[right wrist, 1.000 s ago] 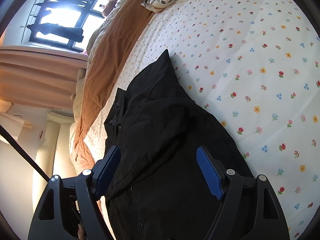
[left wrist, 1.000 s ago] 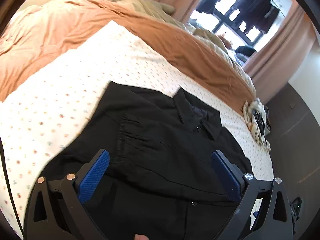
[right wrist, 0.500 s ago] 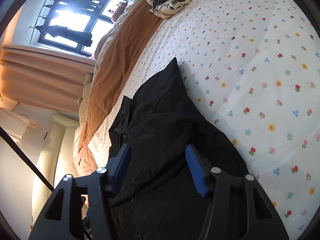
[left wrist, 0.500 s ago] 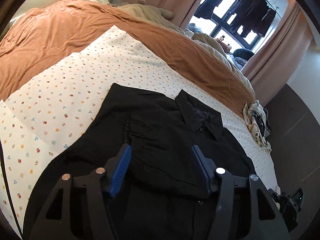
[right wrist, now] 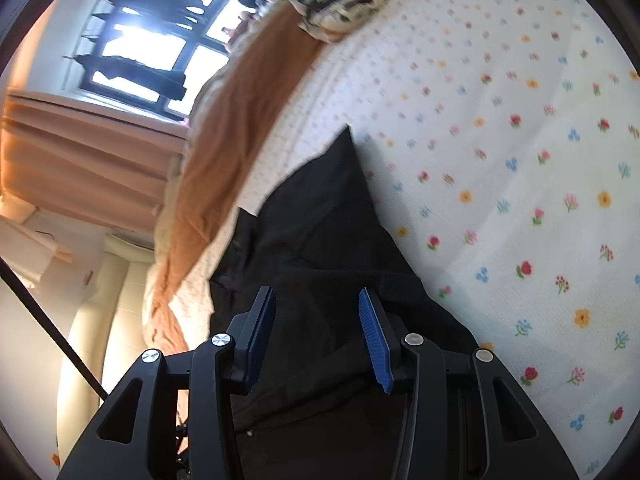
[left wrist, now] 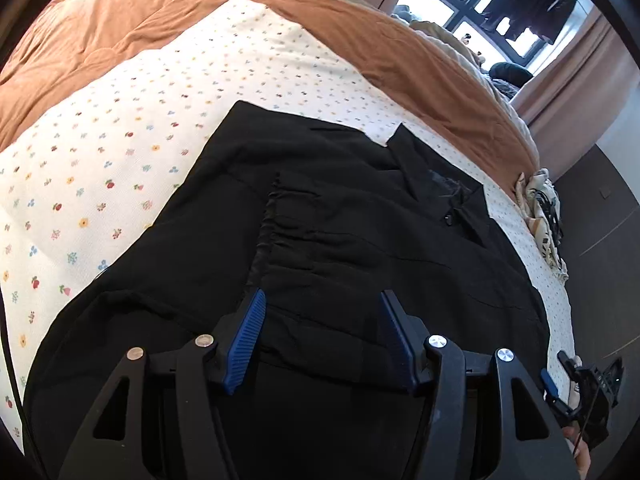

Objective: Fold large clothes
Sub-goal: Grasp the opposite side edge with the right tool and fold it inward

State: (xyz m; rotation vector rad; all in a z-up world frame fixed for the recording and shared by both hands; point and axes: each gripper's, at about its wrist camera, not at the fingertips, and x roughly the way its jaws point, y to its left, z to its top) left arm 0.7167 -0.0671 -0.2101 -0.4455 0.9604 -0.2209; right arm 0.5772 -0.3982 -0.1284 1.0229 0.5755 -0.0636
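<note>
Below, black shirt (left wrist: 360, 216) between half-open fingers (left wrist: 248, 328) of both grippers; grip on it unclear.

Home bedroom: floral bedsheet (left wrist: 132, 128), rust duvet (left wrist: 132, 12), probably curtains (right wrist: 80, 152).

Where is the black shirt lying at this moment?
In both wrist views the black shirt lies spread on the flowered sheet, its collar toward the orange blanket.

A plain black cloth shirt (left wrist: 360, 216) lies on a white bed sheet printed with small red, yellow and blue flowers (left wrist: 120, 128). Along the sheet's far edge runs a plain rust-orange quilted blanket (left wrist: 132, 16). Both black-framed grippers carry ribbed blue finger pads (right wrist: 374, 336). Dusty pink curtains (left wrist: 580, 88) hang beyond.
</note>
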